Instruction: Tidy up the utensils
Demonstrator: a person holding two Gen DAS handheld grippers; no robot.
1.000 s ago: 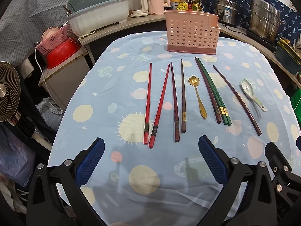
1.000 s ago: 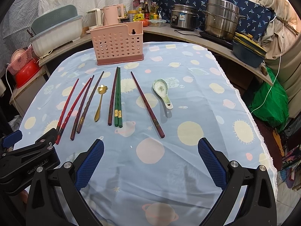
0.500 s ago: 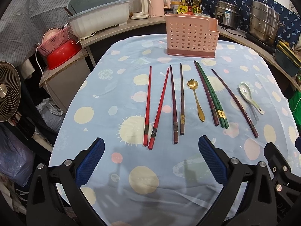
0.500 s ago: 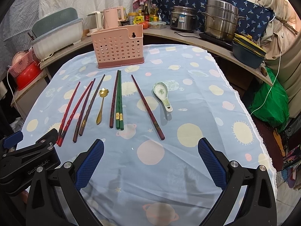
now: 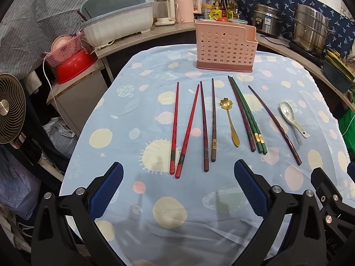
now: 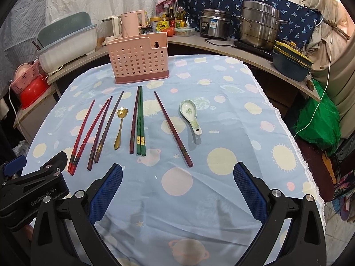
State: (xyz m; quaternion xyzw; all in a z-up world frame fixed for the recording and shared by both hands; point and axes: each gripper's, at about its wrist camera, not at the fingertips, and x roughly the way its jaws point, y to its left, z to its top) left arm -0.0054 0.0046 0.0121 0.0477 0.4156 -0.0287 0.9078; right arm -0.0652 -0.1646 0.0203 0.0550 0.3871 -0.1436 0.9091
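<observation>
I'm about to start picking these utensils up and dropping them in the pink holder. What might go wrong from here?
1. The green chopsticks lie tight against a dark one, so open fingers may pinch the wrong stick too.
2. Chopsticks lie flat on the loose cloth; a low grasp could snag and bunch it.
3. The ceramic spoon looks smooth and may slip.
4. The holder might tip if bumped.

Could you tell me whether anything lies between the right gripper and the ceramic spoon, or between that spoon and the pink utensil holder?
Nothing visible does. Only bare tablecloth separates the open right gripper from the ceramic spoon, and the stretch from the spoon back to the pink utensil holder is also bare cloth.
</observation>
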